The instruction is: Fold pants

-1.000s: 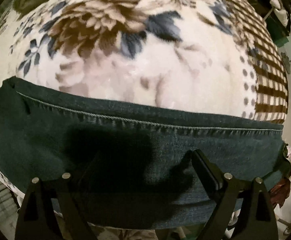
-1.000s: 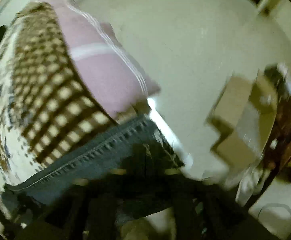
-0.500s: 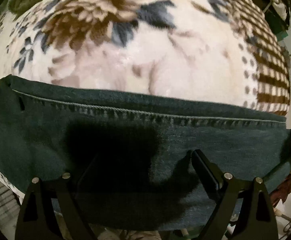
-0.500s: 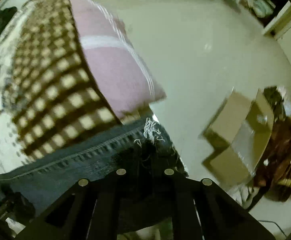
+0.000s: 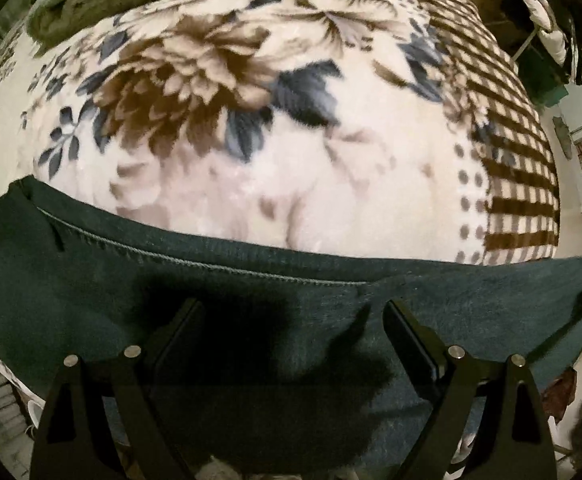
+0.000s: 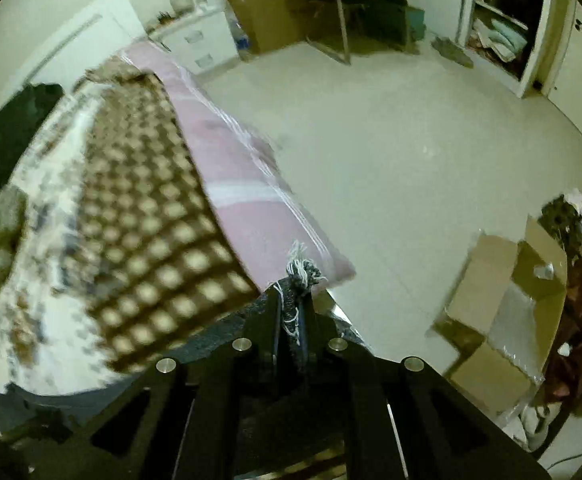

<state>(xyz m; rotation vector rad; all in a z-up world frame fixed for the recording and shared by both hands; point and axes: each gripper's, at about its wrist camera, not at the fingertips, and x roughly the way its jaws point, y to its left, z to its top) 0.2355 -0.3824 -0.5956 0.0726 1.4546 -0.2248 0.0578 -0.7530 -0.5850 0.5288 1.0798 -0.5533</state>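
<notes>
Your left claw (image 5: 291,312) stands apart over the pants (image 5: 131,280) lying across the bed (image 5: 291,140). Only the right view shows your right claw (image 6: 293,300) clamped on their frayed hem (image 6: 301,270).

- The pants (image 5: 91,280) run past the left frame edge, their near edge behind the left tool (image 5: 291,312).
- Motion smears the blanket (image 6: 131,240) in the right view.
- Shelf contents (image 6: 499,40) are unreadably small.

At lower centre, the right gripper (image 6: 294,308) pinches the frayed hem of the pants (image 6: 300,276) beside the checkered blanket (image 6: 139,240).
</notes>
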